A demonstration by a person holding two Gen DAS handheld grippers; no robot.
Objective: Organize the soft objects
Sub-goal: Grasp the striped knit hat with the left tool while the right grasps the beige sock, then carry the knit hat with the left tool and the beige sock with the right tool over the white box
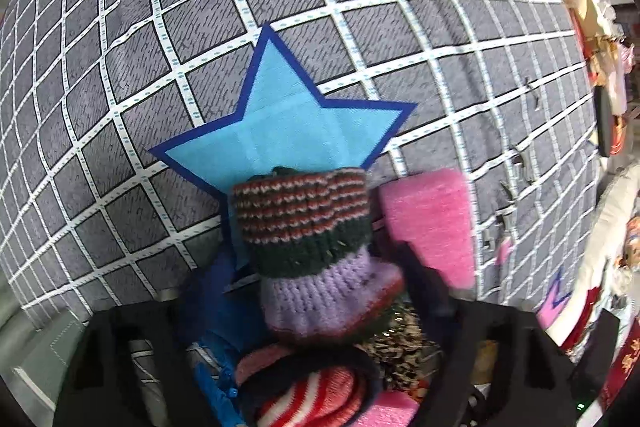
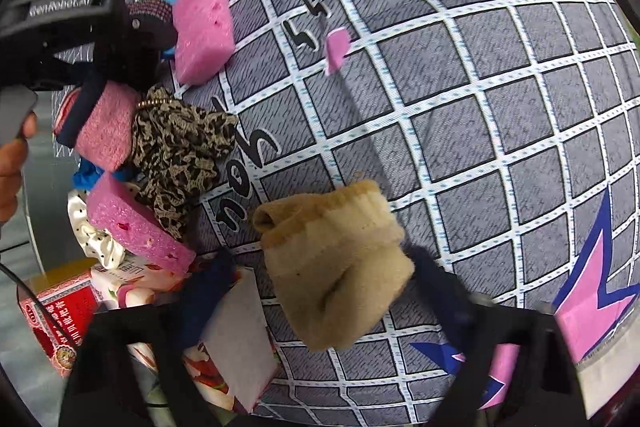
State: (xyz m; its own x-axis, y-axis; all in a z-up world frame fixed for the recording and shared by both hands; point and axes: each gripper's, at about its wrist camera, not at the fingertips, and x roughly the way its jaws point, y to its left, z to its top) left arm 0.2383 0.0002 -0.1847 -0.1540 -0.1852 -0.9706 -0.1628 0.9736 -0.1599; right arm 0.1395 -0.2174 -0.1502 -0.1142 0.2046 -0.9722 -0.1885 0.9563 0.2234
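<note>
My left gripper [image 1: 316, 267] is shut on a striped knitted sock [image 1: 308, 227] in red, green and lilac, held over a blue star patch [image 1: 288, 123] on the grey checked cloth [image 1: 200, 27]. A pink sponge [image 1: 432, 219] lies just right of it. My right gripper [image 2: 328, 267] is shut on a beige knitted sock [image 2: 336, 263] above the same cloth [image 2: 480, 87]. The right wrist view shows the left gripper [image 2: 132, 31] at upper left beside a pink sponge [image 2: 204, 27].
A heap at left holds a leopard-print scrunchie [image 2: 180, 151], a second pink sponge [image 2: 136, 227], a pink fuzzy roll [image 2: 106, 125], a white dotted scrunchie [image 2: 96, 235] and printed boxes [image 2: 60, 319]. A small pink scrap [image 2: 336, 49] lies mid-cloth. Clutter lines the right edge [image 1: 608, 87].
</note>
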